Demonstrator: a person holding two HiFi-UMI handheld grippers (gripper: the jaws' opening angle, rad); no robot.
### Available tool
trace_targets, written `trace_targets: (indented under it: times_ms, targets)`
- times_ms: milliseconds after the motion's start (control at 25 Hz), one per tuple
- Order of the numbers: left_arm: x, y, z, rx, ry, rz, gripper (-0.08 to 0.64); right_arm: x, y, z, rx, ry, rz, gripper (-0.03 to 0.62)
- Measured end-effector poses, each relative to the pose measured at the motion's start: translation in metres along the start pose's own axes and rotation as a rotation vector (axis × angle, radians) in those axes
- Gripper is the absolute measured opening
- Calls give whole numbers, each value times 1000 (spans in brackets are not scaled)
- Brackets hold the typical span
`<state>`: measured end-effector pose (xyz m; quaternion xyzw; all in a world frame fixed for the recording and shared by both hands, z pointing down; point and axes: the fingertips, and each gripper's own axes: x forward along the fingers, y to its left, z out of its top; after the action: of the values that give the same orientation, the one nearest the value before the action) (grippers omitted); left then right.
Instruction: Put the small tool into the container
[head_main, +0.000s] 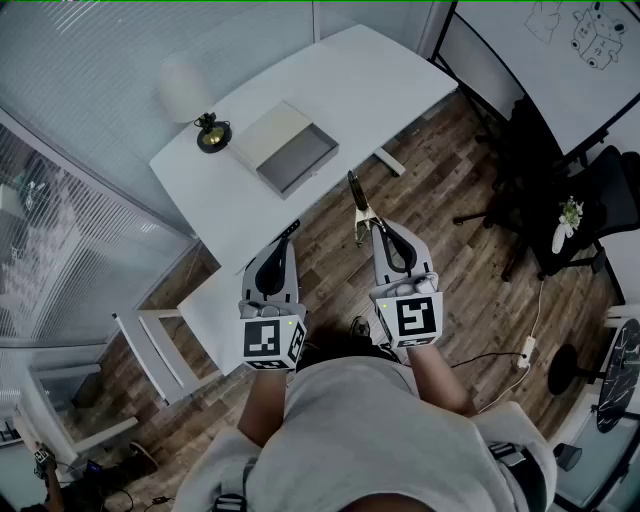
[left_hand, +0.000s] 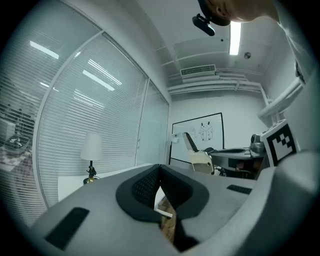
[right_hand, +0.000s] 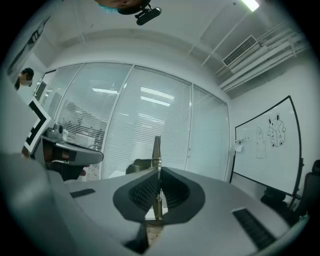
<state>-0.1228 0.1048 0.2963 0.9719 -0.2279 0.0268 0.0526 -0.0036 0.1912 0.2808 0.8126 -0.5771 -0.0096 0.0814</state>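
Note:
My right gripper (head_main: 372, 226) is shut on the small tool (head_main: 356, 200), a thin metal piece that sticks out past the jaw tips over the wooden floor. In the right gripper view the tool (right_hand: 157, 149) stands upright between the closed pads of the right gripper (right_hand: 159, 171). My left gripper (head_main: 293, 230) hangs beside it at the table's near edge, shut with nothing in it; its tips meet in the left gripper view (left_hand: 160, 166). The container (head_main: 300, 160), an open grey box, lies on the white table (head_main: 350, 80), ahead of both grippers.
A white table lamp (head_main: 186, 92) stands on the table's left end beside the box. A glass wall with blinds (head_main: 70, 150) runs along the left. Black office chairs (head_main: 575, 200) and a whiteboard (head_main: 560, 50) are at the right, a white chair (head_main: 160, 350) at the lower left.

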Motion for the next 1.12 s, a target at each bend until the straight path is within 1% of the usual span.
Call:
trace_targets:
  times_ms: [360, 480, 600, 800, 1120]
  targets:
    - [2, -13, -6, -1, 15, -28, 23, -6, -1, -8, -4, 18, 17, 26]
    - [2, -16, -13, -2, 28, -35, 23, -5, 2, -22, 10, 57, 42, 26]
    - [3, -21, -19, -1, 44, -26, 23, -9, -1, -32, 7, 83, 56, 26]
    - [10, -30, -23, 0, 55, -7, 23, -12, -12, -33, 2, 68, 95, 26]
    - [26, -60, -30, 12, 77, 58, 23, -17, -46, -43, 18, 63, 169, 26]
